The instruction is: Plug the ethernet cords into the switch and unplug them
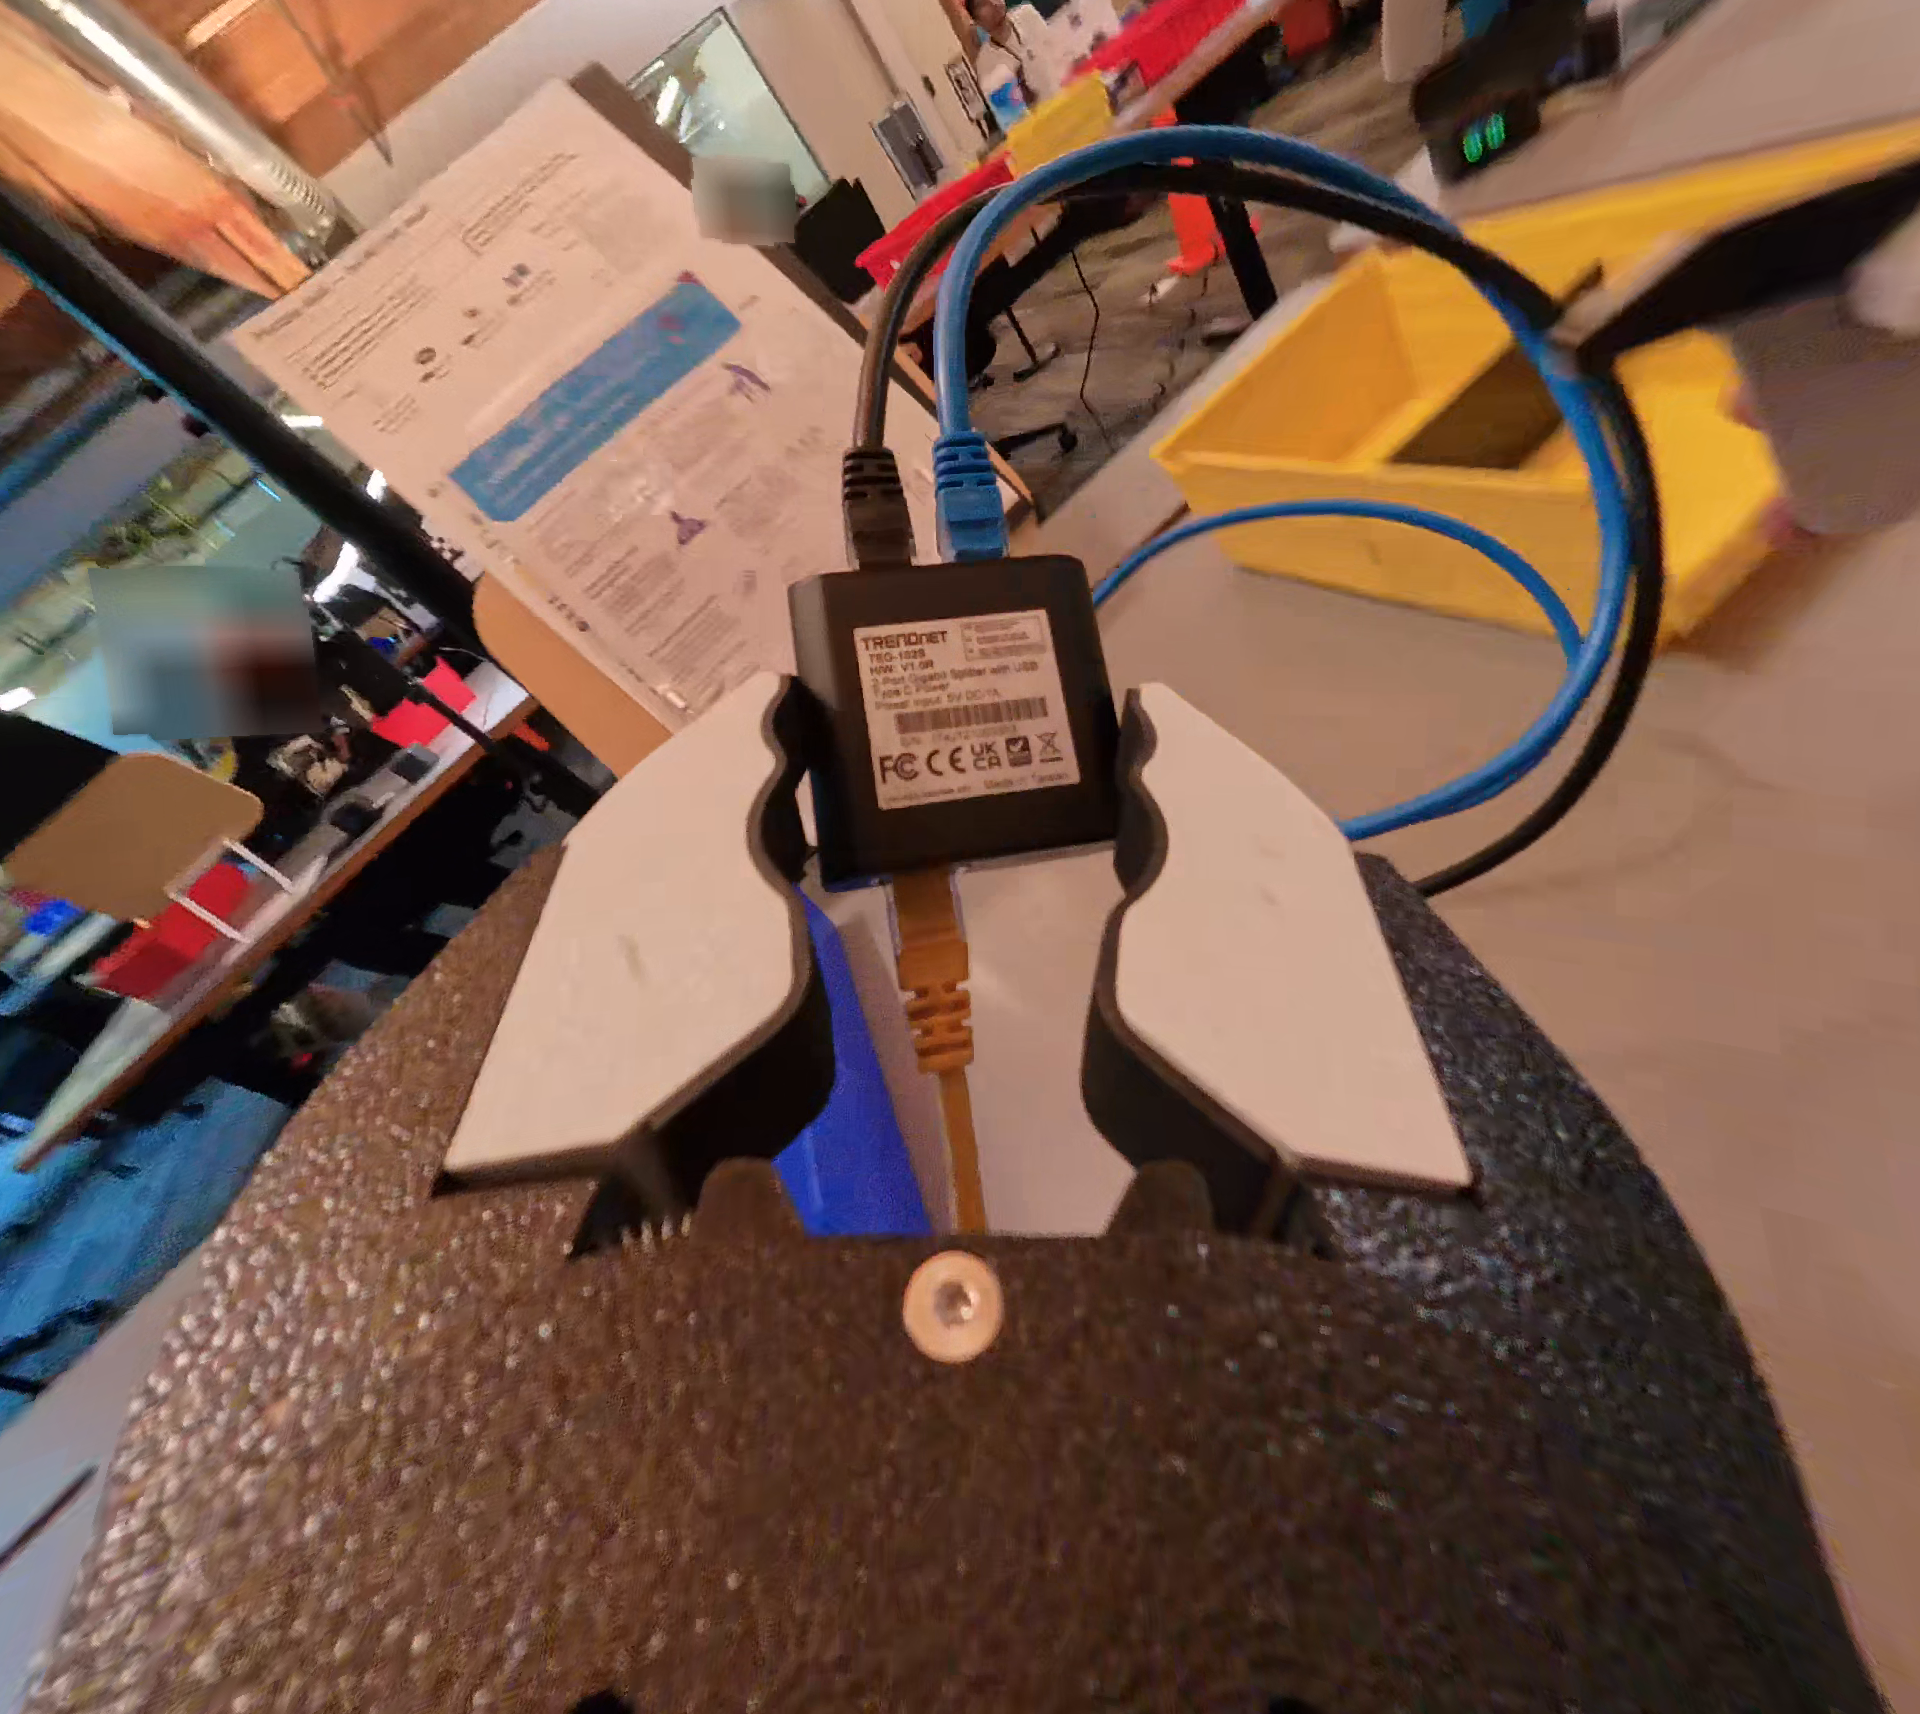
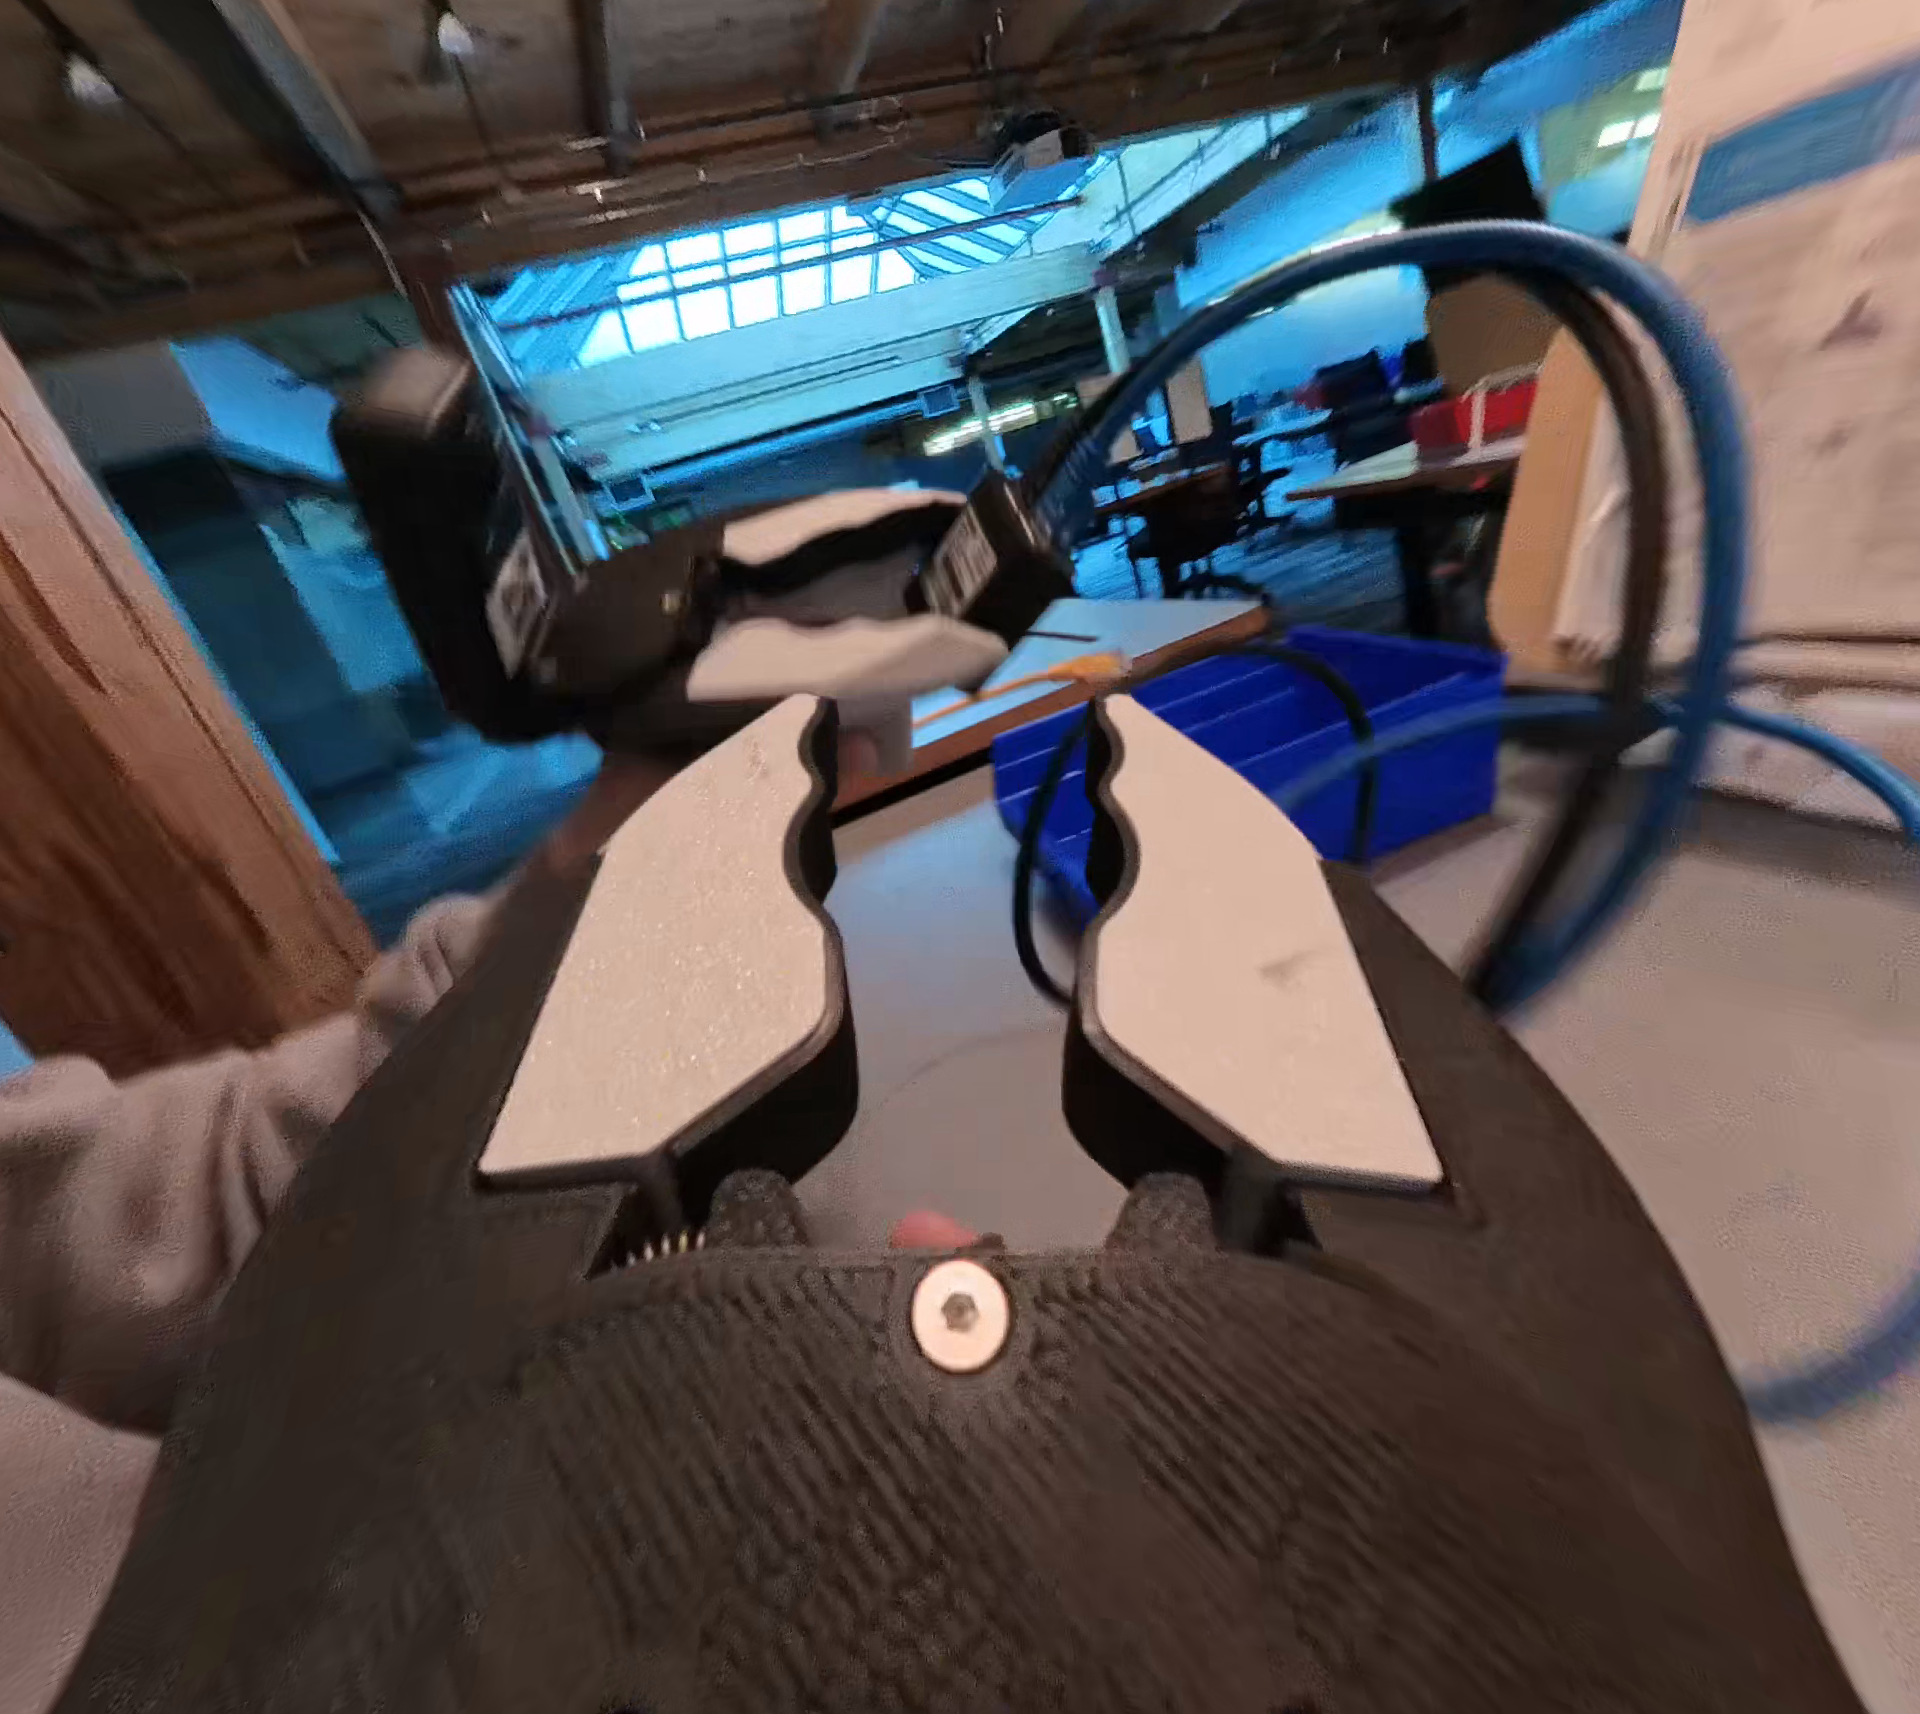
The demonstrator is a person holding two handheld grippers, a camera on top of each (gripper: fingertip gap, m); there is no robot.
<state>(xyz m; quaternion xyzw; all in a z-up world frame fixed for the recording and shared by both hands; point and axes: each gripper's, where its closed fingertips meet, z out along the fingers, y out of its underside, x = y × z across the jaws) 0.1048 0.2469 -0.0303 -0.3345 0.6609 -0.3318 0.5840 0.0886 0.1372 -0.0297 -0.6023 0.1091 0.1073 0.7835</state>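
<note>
The left gripper [image 1: 956, 729] clamps the small black plastic switch [image 1: 951, 719] (three cords plugged in); the right gripper [image 2: 961, 729] gapes, holding nothing, beside an open blue plastic bin [image 2: 1351, 729].

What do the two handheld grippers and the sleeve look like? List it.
Left gripper: rough, speckled black body, silver hex screw at centre, two flat pale grey fingers with wavy black inner edges. Right gripper: same build, black body with woven-looking texture, same screw. A grey fleece sleeve shows beside it.
</note>
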